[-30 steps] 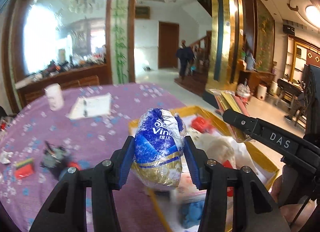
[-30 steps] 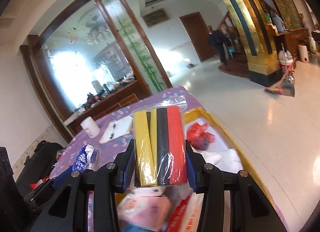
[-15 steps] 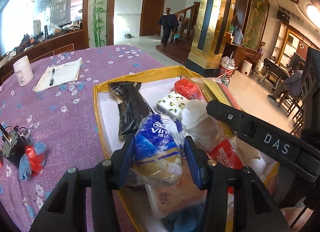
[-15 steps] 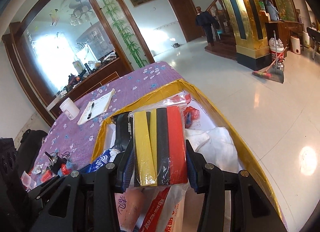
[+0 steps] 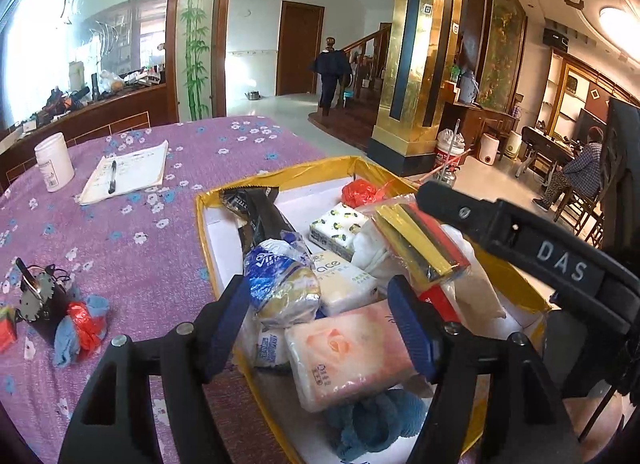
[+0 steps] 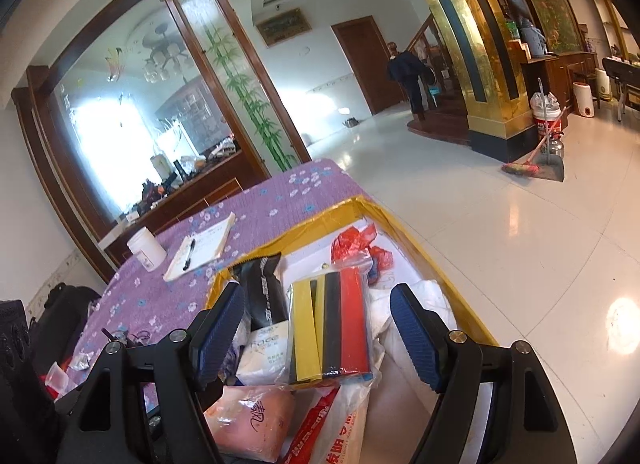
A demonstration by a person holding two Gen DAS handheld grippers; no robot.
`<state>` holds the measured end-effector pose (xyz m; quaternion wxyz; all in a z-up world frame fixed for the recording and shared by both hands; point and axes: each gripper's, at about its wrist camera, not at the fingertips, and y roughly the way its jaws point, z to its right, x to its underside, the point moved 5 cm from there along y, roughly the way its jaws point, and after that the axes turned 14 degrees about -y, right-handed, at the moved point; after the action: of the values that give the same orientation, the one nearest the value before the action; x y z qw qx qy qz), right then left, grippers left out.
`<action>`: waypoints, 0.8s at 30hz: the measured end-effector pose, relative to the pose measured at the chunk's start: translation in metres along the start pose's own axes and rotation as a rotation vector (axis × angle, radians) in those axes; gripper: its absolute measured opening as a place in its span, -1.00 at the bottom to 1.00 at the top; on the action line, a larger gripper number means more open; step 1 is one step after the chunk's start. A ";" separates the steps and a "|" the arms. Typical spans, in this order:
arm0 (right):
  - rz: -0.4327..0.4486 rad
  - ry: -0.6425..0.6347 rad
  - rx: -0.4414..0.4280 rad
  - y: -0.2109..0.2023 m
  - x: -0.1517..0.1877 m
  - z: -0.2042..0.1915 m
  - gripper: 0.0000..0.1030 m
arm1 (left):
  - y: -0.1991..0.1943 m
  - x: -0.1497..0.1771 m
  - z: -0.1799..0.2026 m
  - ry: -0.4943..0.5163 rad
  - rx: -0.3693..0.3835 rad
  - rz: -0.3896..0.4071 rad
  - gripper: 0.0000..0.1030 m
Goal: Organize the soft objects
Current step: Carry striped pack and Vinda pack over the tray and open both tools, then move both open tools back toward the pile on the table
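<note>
A yellow-rimmed box on the purple table holds soft packs. My left gripper hangs over its near end with the jaws opening. The blue and gold tissue pack lies between them on the pile, close to the left pad and not gripped. My right gripper is opening too. The clear bag of yellow, black and red strips rests on the pile between its pads, clear of both. That bag also shows in the left wrist view. A pink tissue pack lies under the left jaws.
In the box are a black packet, white tissue packs, a red plastic bag and a blue cloth. A notebook with pen, a white jar and small clutter sit on the table.
Both grippers came down over the box and opened. The tissue pack and the bag of strips left the pads and now lie on the pile.
</note>
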<state>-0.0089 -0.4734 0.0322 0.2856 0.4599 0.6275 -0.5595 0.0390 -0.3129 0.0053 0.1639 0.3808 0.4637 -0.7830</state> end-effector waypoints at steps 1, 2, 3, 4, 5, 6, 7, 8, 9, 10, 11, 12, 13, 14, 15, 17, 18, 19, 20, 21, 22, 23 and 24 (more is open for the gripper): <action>0.012 0.003 0.002 -0.002 -0.001 0.000 0.54 | -0.001 -0.001 0.000 -0.001 0.001 0.000 0.36; 0.025 0.008 0.005 -0.005 -0.002 0.001 0.54 | -0.002 -0.001 0.000 -0.001 0.002 0.000 0.36; 0.035 0.012 0.005 -0.007 -0.004 0.002 0.54 | -0.003 -0.001 0.001 0.001 0.000 0.003 0.36; 0.045 0.017 0.005 -0.009 -0.004 0.002 0.54 | -0.005 -0.001 0.001 0.003 -0.001 0.003 0.36; 0.053 0.019 0.007 -0.010 -0.005 0.003 0.54 | -0.007 -0.001 0.002 0.004 0.001 0.003 0.36; 0.058 0.019 0.008 -0.011 -0.005 0.002 0.54 | -0.009 -0.002 0.002 0.004 0.005 0.005 0.36; 0.062 0.019 0.009 -0.012 -0.006 0.002 0.54 | -0.011 -0.002 0.003 0.004 0.007 0.006 0.36; 0.064 0.018 0.009 -0.013 -0.006 0.002 0.54 | -0.014 -0.002 0.004 0.007 0.009 0.007 0.37; 0.067 0.016 0.011 -0.014 -0.006 0.001 0.54 | -0.017 -0.001 0.005 0.009 0.012 0.008 0.37; 0.070 0.014 0.012 -0.014 -0.007 0.000 0.54 | -0.020 0.000 0.006 0.011 0.017 0.009 0.37; 0.075 0.012 0.012 -0.015 -0.007 -0.001 0.54 | -0.024 0.000 0.006 0.014 0.019 0.012 0.37; 0.078 0.010 0.012 -0.016 -0.007 0.000 0.54 | -0.029 0.001 0.006 0.017 0.020 0.019 0.38; 0.083 0.006 0.015 -0.016 -0.007 -0.001 0.54 | -0.033 0.001 0.006 0.020 0.022 0.023 0.38; 0.087 0.002 0.016 -0.018 -0.007 -0.001 0.54 | -0.037 0.001 0.005 0.021 0.025 0.027 0.39; 0.093 -0.004 0.017 -0.019 -0.007 -0.003 0.54 | -0.041 0.001 0.004 0.021 0.028 0.032 0.40; 0.099 -0.016 0.022 -0.020 -0.007 -0.005 0.54 | -0.051 0.001 0.000 0.019 0.030 0.048 0.43; 0.101 -0.022 0.023 -0.020 -0.008 -0.006 0.54 | -0.054 0.001 -0.001 0.018 0.030 0.053 0.44; 0.102 -0.029 0.023 -0.020 -0.008 -0.008 0.54 | -0.059 0.001 -0.005 0.015 0.029 0.059 0.45; 0.104 -0.037 0.024 -0.020 -0.008 -0.010 0.54 | -0.062 0.001 -0.007 0.013 0.027 0.062 0.45; 0.106 -0.042 0.024 -0.020 -0.008 -0.011 0.54 | -0.066 0.000 -0.011 0.008 0.025 0.068 0.45; 0.108 -0.048 0.024 -0.020 -0.009 -0.013 0.54 | -0.071 0.000 -0.016 0.002 0.023 0.076 0.45; 0.111 -0.052 0.022 -0.020 -0.009 -0.013 0.54 | -0.075 0.000 -0.020 -0.003 0.022 0.080 0.46; 0.115 -0.058 0.020 -0.020 -0.009 -0.015 0.54 | -0.080 -0.001 -0.026 -0.009 0.019 0.088 0.46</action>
<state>-0.0212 -0.4605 0.0522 0.3308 0.4816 0.5857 -0.5618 0.0024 -0.2492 0.0463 0.1967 0.3989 0.4383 -0.7811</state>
